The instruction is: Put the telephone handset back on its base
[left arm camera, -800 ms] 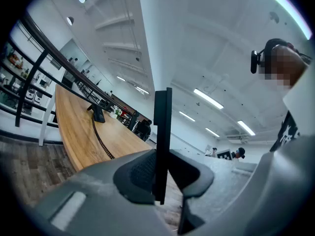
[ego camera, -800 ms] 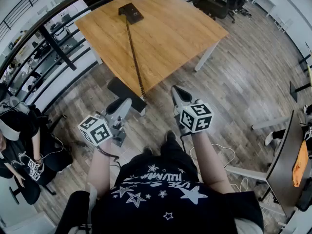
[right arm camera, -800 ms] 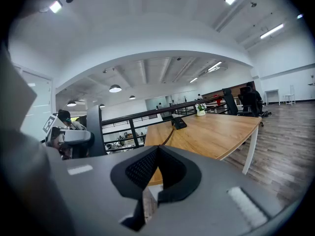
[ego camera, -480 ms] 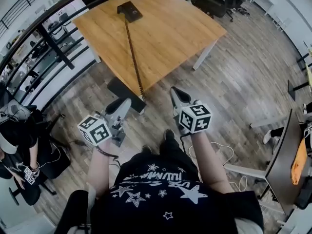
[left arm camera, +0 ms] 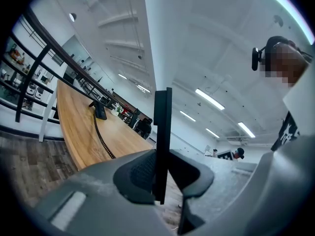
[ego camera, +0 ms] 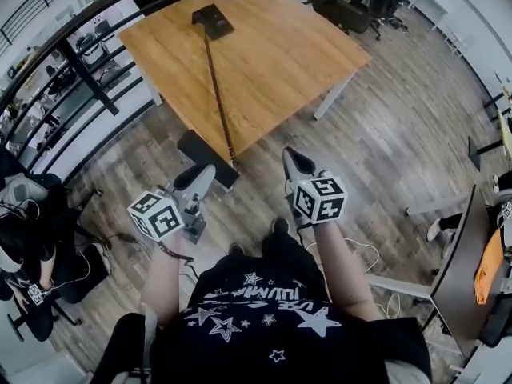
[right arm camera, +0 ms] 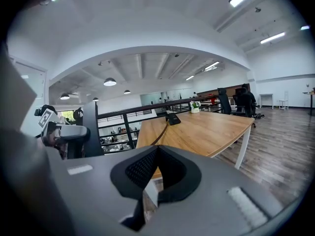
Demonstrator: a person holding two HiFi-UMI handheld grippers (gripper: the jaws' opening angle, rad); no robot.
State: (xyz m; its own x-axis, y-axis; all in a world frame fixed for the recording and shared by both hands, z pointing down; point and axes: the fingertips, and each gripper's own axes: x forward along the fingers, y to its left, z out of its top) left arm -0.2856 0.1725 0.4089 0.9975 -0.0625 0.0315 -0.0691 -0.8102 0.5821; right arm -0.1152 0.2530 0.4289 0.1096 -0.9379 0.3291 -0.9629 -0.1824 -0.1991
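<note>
The handset (ego camera: 206,157) is off the desk (ego camera: 280,54), in the air just short of its near corner and over the floor, clamped edge-on between the fingers of the left gripper (ego camera: 198,174). In the left gripper view it shows only as a thin dark slab (left arm camera: 162,146) standing upright. Its cord (ego camera: 218,86) runs straight along the desk to the base (ego camera: 213,20), which sits at the far left corner. The right gripper (ego camera: 294,160) hangs beside it, also short of the near edge, its fingers clenched on nothing. The step in hand looks like the carry. The next move calls for closing in on the desk, reaching to the far corner, and turning the handset flat to match the cradle. The cradle is too small to make out, the cord's join with the handset is hidden, and I cannot tell which end is the earpiece.
</note>
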